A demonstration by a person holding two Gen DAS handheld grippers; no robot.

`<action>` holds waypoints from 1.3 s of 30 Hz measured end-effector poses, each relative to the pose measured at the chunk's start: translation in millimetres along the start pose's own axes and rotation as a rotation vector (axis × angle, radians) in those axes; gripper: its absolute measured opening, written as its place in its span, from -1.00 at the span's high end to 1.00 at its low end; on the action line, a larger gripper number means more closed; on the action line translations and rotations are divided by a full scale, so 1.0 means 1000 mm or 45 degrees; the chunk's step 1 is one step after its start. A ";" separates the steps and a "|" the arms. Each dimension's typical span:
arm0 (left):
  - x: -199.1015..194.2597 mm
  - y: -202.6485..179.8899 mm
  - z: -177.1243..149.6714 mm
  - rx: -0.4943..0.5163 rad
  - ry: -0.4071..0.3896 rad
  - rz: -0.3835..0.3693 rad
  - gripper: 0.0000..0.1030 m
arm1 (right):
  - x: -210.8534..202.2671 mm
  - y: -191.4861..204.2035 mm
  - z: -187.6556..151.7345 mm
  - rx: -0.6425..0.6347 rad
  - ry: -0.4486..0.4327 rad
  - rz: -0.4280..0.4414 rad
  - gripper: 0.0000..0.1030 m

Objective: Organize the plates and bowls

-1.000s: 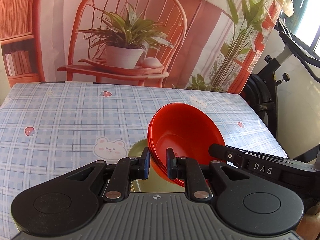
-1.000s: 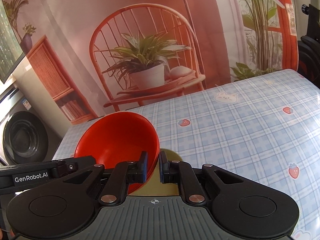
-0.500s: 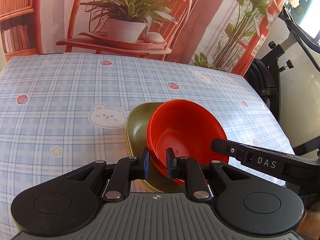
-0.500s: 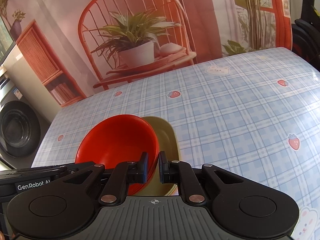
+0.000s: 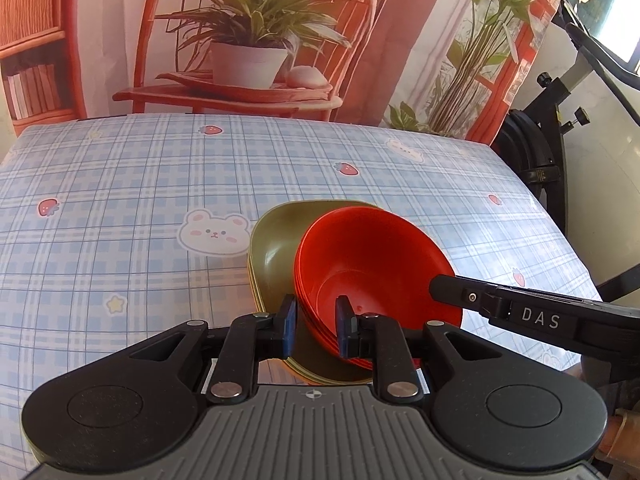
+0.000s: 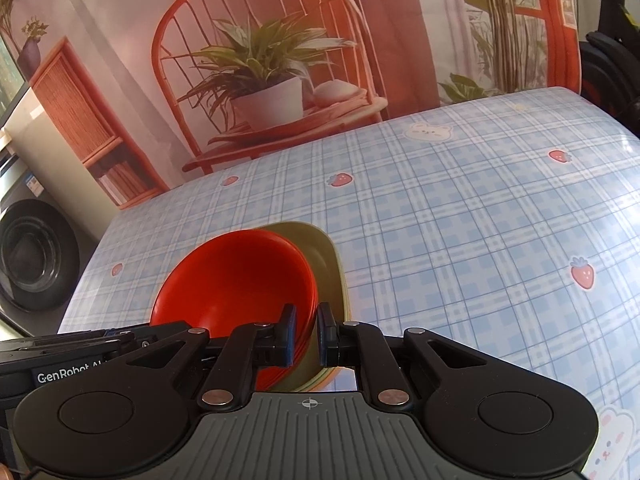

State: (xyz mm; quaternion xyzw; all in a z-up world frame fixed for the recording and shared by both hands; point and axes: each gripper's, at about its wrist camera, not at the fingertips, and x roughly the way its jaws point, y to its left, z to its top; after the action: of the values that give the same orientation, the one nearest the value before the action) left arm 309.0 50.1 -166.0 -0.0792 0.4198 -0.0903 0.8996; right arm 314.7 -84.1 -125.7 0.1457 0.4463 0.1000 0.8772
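A stack of red bowls [image 5: 372, 264] is held from both sides over a stack of olive-green plates [image 5: 276, 252] on the checked tablecloth. My left gripper [image 5: 314, 324] is shut on the stack's near-left rim. My right gripper [image 6: 306, 332] is shut on the red bowls' [image 6: 240, 280] right rim, with the green plates [image 6: 324, 260] just beyond. The bowls sit low over the plates; whether they touch is hidden. The right gripper's arm shows in the left wrist view [image 5: 532, 316].
The table [image 5: 120, 208] has a blue checked cloth with bear and strawberry prints. An exercise bike [image 5: 548, 132] stands off its right edge. A washing machine [image 6: 28, 256] stands off its left side. A printed backdrop hangs behind.
Both grippers have lowered the red bowl stack toward the green plates, which have come into fuller view beneath it. Both grips stayed shut.
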 end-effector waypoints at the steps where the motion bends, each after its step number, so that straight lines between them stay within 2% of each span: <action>1: -0.002 0.000 0.000 0.000 -0.001 0.002 0.35 | -0.002 0.000 0.002 0.001 -0.006 -0.010 0.64; 2: -0.005 0.001 0.000 -0.004 -0.010 -0.001 0.17 | -0.005 -0.001 0.003 0.002 -0.013 -0.011 0.59; 7: -0.028 0.000 -0.001 0.024 -0.093 0.017 0.00 | -0.031 -0.006 0.011 -0.038 -0.106 -0.044 0.37; 8: -0.033 0.000 -0.001 0.028 -0.115 0.024 -0.10 | -0.036 -0.006 0.012 -0.053 -0.124 -0.054 0.33; 10: -0.048 -0.003 0.000 0.052 -0.169 0.066 -0.28 | -0.048 -0.006 0.014 -0.083 -0.159 -0.073 -0.03; 12: -0.062 -0.007 0.000 0.076 -0.223 0.094 -0.43 | -0.061 -0.008 0.015 -0.106 -0.196 -0.084 -0.17; 14: -0.073 -0.007 0.000 0.091 -0.263 0.072 -0.75 | -0.070 -0.009 0.017 -0.127 -0.214 -0.090 -0.29; 16: -0.085 -0.007 0.000 0.084 -0.297 0.047 -0.86 | -0.081 -0.011 0.018 -0.140 -0.233 -0.076 -0.58; 17: -0.090 -0.009 -0.001 0.084 -0.315 0.060 -0.90 | -0.087 -0.012 0.018 -0.142 -0.247 -0.073 -0.65; 19: -0.097 -0.013 -0.003 0.103 -0.331 0.086 -1.00 | -0.098 -0.012 0.017 -0.161 -0.267 -0.095 -0.91; 23: -0.119 -0.025 -0.010 0.132 -0.376 0.095 -1.00 | -0.120 -0.008 0.012 -0.200 -0.327 -0.142 -0.96; 27: -0.144 -0.037 -0.016 0.146 -0.435 0.176 -1.00 | -0.150 -0.006 0.009 -0.195 -0.392 -0.134 -0.99; 32: -0.187 -0.049 -0.023 0.135 -0.548 0.160 -0.99 | -0.192 0.004 0.004 -0.221 -0.462 -0.105 -0.99; 36: -0.216 -0.078 -0.034 0.211 -0.629 0.325 -0.99 | -0.225 0.012 -0.001 -0.234 -0.514 -0.103 -0.99; 38: -0.231 -0.087 -0.039 0.231 -0.660 0.352 -0.99 | -0.240 0.016 -0.003 -0.238 -0.538 -0.104 -0.99; 39: -0.238 -0.090 -0.040 0.230 -0.667 0.335 -0.99 | -0.246 0.018 -0.004 -0.238 -0.548 -0.103 -0.99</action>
State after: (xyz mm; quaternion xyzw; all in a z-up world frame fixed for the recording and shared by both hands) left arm 119.1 14.9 4.6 0.0355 0.1705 0.0136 0.9846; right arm 167.5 -142.2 64.1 0.0637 0.2432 0.0721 0.9652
